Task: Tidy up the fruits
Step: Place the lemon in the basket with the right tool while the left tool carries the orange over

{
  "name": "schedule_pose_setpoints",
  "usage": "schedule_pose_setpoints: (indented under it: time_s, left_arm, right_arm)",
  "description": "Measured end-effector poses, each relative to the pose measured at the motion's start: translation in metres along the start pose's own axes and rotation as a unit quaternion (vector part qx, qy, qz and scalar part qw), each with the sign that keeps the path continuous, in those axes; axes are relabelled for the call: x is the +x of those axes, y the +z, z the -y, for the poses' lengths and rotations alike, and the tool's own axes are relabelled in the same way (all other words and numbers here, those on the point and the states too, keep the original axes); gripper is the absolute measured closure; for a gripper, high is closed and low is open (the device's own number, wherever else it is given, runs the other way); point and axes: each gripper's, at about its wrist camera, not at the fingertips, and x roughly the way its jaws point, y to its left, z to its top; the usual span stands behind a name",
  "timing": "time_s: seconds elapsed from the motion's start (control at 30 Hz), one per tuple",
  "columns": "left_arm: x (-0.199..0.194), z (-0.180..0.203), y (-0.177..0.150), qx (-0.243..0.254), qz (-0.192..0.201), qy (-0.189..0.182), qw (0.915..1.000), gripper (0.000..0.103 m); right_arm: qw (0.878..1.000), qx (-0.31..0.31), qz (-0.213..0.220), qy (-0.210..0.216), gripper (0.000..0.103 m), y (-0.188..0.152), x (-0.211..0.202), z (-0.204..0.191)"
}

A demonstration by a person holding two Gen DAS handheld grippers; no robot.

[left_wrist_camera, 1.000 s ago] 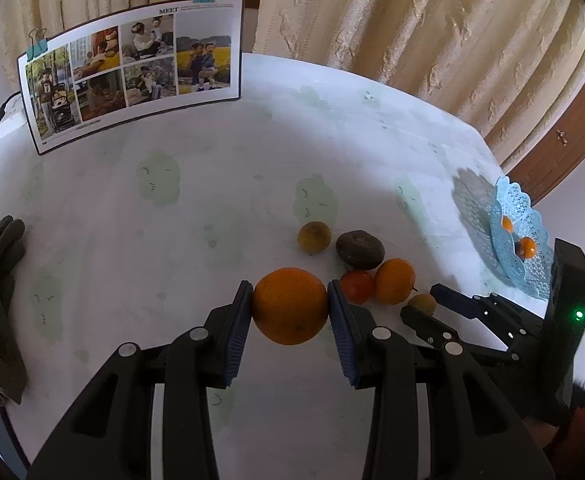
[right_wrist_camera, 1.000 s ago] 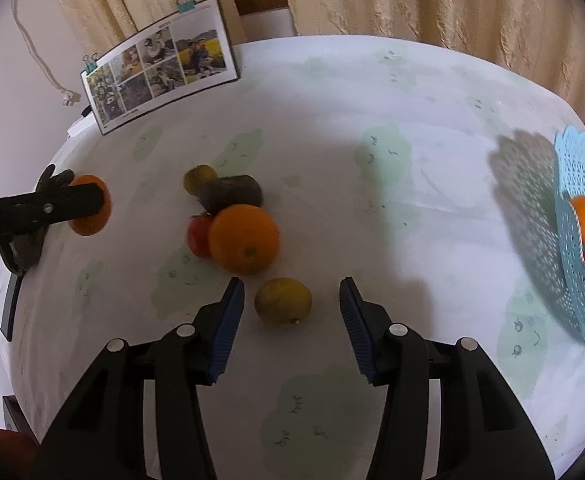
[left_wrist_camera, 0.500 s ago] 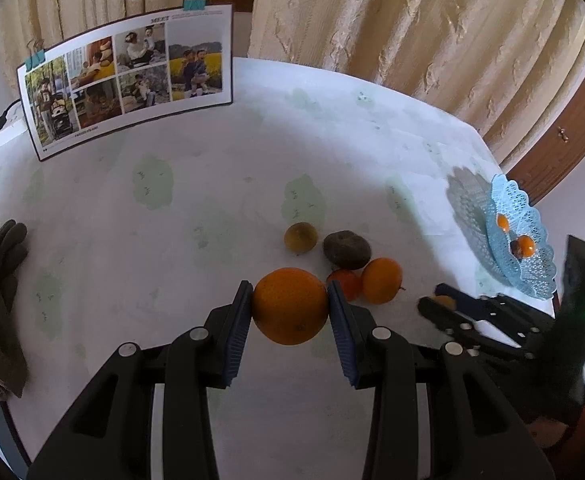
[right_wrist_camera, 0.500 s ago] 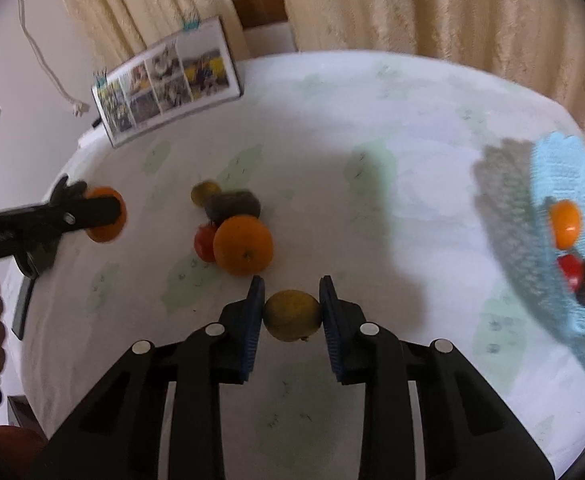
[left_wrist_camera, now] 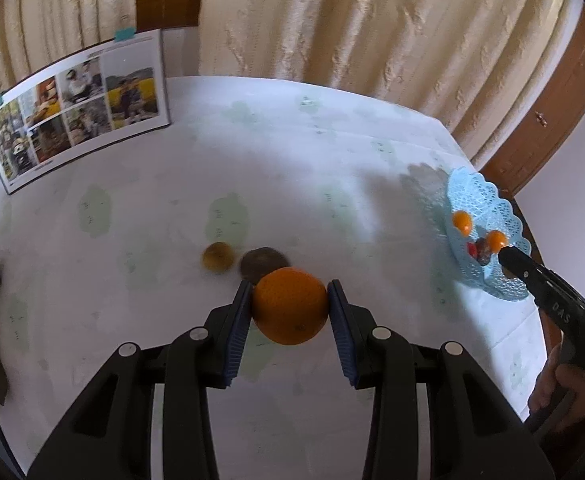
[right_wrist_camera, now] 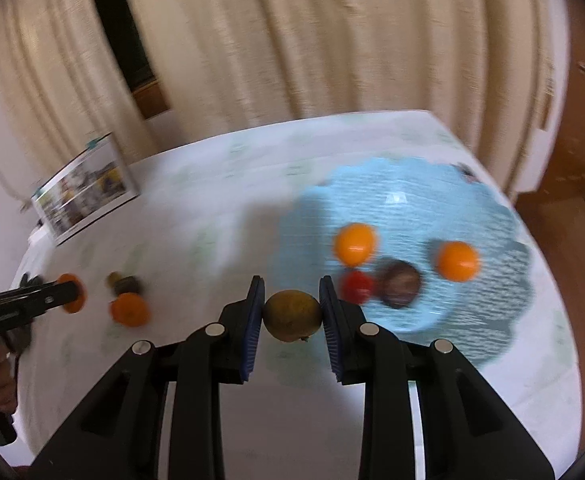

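Left wrist: orange (left_wrist_camera: 289, 311) between tongs (left_wrist_camera: 288, 320) | right: lemon (right_wrist_camera: 291, 315) between tongs (right_wrist_camera: 291, 312)

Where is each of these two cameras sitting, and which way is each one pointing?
Left wrist: rides the left gripper, looking along its fingers across the table; it clamps an orange.
Right wrist: rides the right gripper, facing the blue basket; it clamps a yellowish fruit.
Shared: basket, photo board, and each shows the other gripper with the person's hand.

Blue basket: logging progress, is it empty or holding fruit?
Holding fruit. The basket has two oranges, a red fruit and a dark one.
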Motion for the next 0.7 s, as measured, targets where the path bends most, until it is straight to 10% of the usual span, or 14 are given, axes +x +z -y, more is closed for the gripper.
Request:
schedule_pose_setpoints:
  time_s: [0.27,0.4,0.7]
  left_arm:
    - [0.005,0.037,-0.002,0.024,-0.004,-0.012,0.9996,0.064]
    - [0.006,0.054,-0.003,0.035,-0.005,-0.017,0.9992,0.064]
    - [0.016,0.102,0.004,0.065,-0.004,-0.043,0.9970,0.064]
  right_arm:
    - [0.998,0.036,-0.002,-0.045,0.073,-0.012,-0.007,0.057]
    - [0.997,0.049,0.012,-0.054,0.048,-0.016,-0.017,0.071]
    - [0.996,0.054,0.034,-0.066,0.048,-0.020,-0.041,0.089]
